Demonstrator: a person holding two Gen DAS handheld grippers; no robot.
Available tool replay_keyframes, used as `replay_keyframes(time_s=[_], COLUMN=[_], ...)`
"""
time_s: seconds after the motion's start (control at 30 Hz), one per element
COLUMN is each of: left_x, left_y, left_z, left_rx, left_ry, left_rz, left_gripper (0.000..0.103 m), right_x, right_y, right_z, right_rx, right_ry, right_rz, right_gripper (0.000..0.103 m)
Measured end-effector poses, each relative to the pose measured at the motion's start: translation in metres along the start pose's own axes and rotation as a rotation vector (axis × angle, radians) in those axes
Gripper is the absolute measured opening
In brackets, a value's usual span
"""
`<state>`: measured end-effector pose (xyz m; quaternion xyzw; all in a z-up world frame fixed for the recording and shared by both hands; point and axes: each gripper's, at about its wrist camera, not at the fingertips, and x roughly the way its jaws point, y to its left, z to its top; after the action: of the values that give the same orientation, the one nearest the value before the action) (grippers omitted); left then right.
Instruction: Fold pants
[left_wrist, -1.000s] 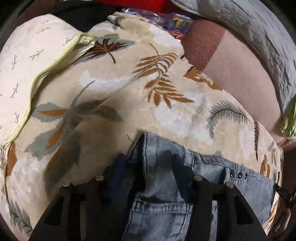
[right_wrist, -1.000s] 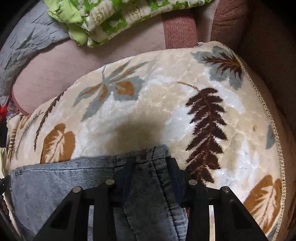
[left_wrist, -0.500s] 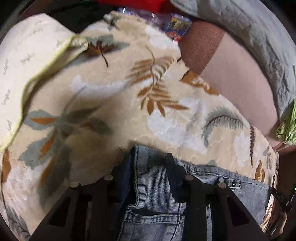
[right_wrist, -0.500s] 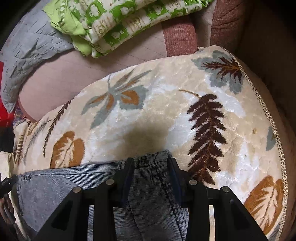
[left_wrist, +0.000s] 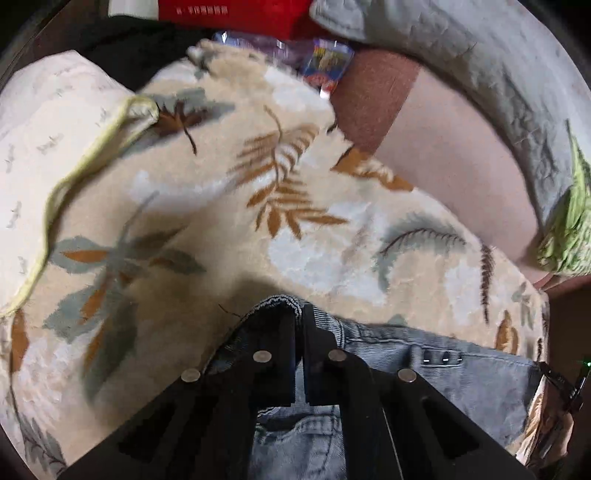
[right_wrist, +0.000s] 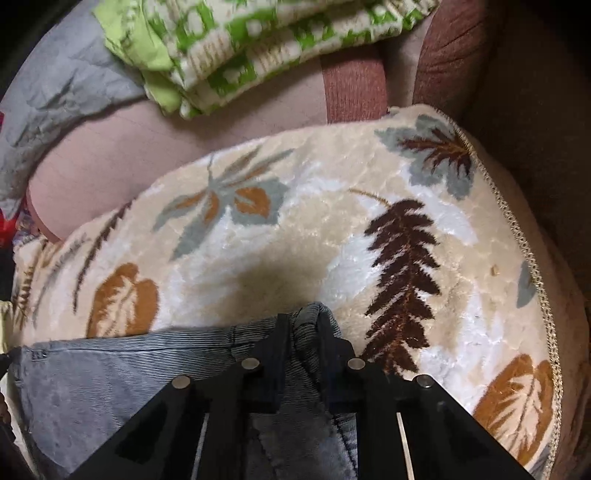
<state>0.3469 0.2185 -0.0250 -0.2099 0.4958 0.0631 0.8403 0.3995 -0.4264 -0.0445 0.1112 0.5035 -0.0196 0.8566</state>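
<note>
Grey-blue denim pants (left_wrist: 461, 373) lie with the waistband toward the far side on a cream leaf-patterned blanket (left_wrist: 221, 221). My left gripper (left_wrist: 300, 314) is shut on the waistband's left corner, which bunches up between its black fingers. In the right wrist view the pants (right_wrist: 110, 380) stretch to the left. My right gripper (right_wrist: 303, 321) is closing its jaws on the right corner, with a pinched fold of denim between the pads. The blanket (right_wrist: 295, 240) spreads beyond it.
A green patterned cloth (right_wrist: 258, 48) and a grey quilt (left_wrist: 480, 74) lie on the pink sofa seat (left_wrist: 443, 147) behind the blanket. A red box (left_wrist: 240, 14) and a snack packet (left_wrist: 325, 62) sit at the back. A cream sheet with green piping (left_wrist: 44, 129) lies left.
Both grippers have closed from around the waistband corners onto the denim. The left one has lifted slightly, pulling its corner up into a bunch.
</note>
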Motion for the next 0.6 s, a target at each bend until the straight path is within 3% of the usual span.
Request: replay_keyframes(time_s=[0.33,0.6], left_x=[-0.101,-0.199], left_y=[-0.002,0.034], left_z=[-0.027,-0.101], left_rx=[0.006,-0.012], left_ry=[-0.114,-0.207], left_rz=[-0.138,-0.239], left_gripper=[0.002,0.002], right_x=[-0.098,-0.195], right_y=[-0.003,-0.026], right_z=[-0.021,-0.096], right_rx=[0.022,0.017], right_ry=[-0.124,-0.218], right_rz=[0.08,0.154], right_gripper=[0.015,0.015])
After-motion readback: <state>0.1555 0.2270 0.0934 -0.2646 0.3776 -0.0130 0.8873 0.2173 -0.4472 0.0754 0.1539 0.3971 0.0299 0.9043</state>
